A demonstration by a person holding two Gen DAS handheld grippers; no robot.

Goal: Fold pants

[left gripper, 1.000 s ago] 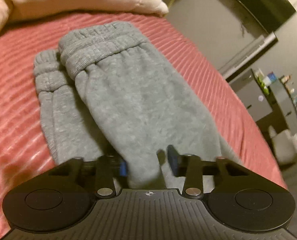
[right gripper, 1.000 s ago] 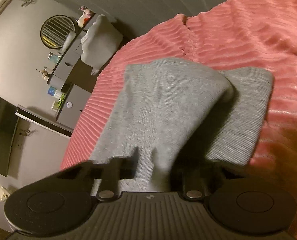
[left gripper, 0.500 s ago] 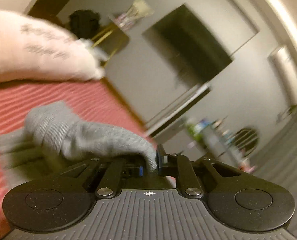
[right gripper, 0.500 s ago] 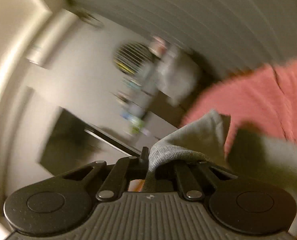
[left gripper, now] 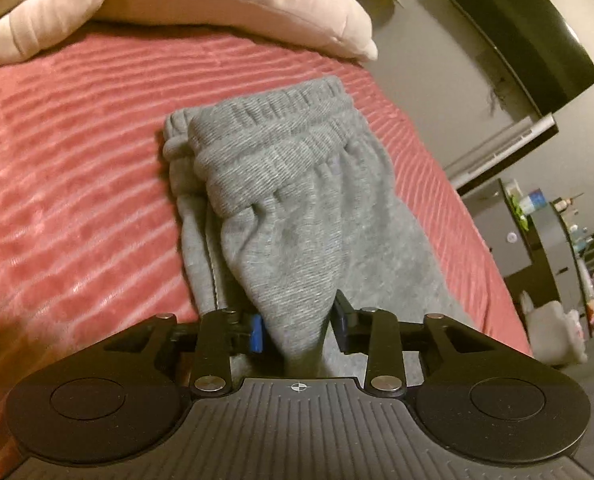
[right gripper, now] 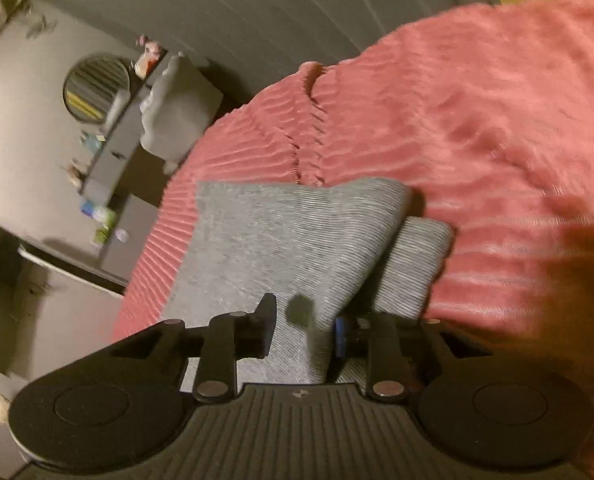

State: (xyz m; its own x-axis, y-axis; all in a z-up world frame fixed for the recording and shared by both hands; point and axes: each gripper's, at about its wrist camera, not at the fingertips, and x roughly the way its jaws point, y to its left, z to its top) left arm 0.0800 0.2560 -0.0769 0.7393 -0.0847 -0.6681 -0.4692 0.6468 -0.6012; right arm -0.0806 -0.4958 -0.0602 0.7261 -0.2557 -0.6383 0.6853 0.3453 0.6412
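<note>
The grey fleece pants (left gripper: 297, 208) were seen lying folded on the pink ribbed bed cover (left gripper: 77, 152), with the elastic waistband (left gripper: 273, 124) at the far end, short of the cream pillow (left gripper: 233, 0). The left hand-held gripper (left gripper: 297, 326) was closed on a bunched edge of the pants, the cloth being pinched between the blue-padded fingers (left gripper: 255, 332). In the right wrist view, the right hand-held gripper (right gripper: 303, 330) was likewise clamped on a raised fold of the pants (right gripper: 281, 240), under which a lower layer was spread flat on the bed cover (right gripper: 477, 120)
</note>
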